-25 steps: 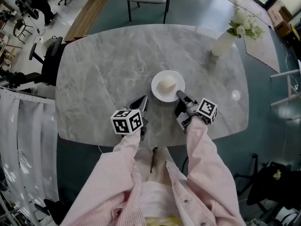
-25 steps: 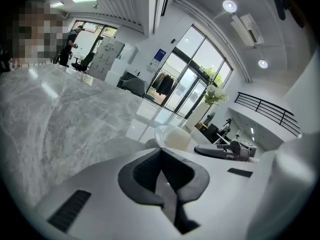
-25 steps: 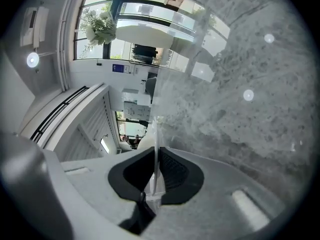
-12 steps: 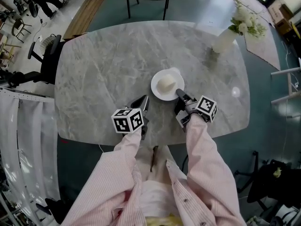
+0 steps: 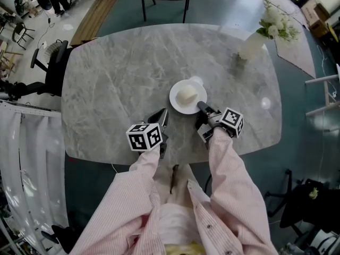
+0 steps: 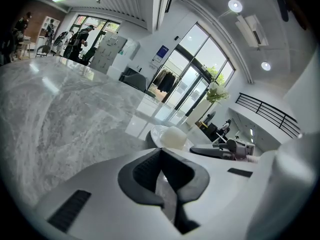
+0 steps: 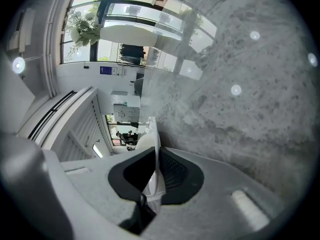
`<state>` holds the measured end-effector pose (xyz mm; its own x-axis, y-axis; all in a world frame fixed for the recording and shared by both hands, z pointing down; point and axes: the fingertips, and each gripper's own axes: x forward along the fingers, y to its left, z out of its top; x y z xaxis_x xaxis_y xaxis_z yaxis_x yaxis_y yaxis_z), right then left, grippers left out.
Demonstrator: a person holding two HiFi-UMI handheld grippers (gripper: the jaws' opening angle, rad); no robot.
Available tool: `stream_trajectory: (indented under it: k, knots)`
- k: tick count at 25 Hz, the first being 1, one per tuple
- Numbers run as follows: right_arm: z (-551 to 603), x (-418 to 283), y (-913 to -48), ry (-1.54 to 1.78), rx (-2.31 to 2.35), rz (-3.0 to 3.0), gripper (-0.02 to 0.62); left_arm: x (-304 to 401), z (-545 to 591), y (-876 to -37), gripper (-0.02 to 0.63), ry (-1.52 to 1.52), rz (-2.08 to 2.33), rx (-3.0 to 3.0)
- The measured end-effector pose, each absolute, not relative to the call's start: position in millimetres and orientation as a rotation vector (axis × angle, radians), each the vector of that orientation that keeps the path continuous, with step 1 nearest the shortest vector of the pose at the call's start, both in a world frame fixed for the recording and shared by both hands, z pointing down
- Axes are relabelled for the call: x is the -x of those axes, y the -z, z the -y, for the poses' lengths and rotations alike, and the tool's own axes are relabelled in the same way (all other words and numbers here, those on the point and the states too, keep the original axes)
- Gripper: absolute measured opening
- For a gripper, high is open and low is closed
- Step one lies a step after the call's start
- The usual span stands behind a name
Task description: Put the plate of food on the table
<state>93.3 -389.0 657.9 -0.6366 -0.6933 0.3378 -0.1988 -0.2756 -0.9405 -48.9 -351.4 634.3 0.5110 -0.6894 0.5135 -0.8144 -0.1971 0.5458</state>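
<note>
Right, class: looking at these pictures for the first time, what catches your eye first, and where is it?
The white plate carrying a pale round piece of food, at the middle of the grey marble table, with the right gripper clamped on its near rim. Next, the vase of white flowers at the table's far right corner.

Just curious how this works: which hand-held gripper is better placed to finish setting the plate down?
Probably the right hand-held gripper: its jaws are clamped on the rim of the plate. The left hand-held gripper sits shut and empty, apart from the plate.
</note>
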Motion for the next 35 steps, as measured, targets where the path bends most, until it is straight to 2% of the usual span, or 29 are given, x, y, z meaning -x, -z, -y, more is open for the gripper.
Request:
stream_trajectory:
  k: [10,29,35]
  knots:
    - [388.9,-92.1,-661.6,2.019,1.245,-1.737,0.018,43.6,348.8,-634.3,-0.003,-0.204,1.226,-1.945]
    - [382.1,-92.5,-664.0,1.910,1.694,-2.193,0.123,43.2,343.6,-632.0,-0.003,-0.209,1.210,-1.957]
    - [376.6,-101.1,-660.6,1.891,1.716,-2.189,0.126,44.3,341.9,-628.8,-0.003,-0.208,1.207,-1.970]
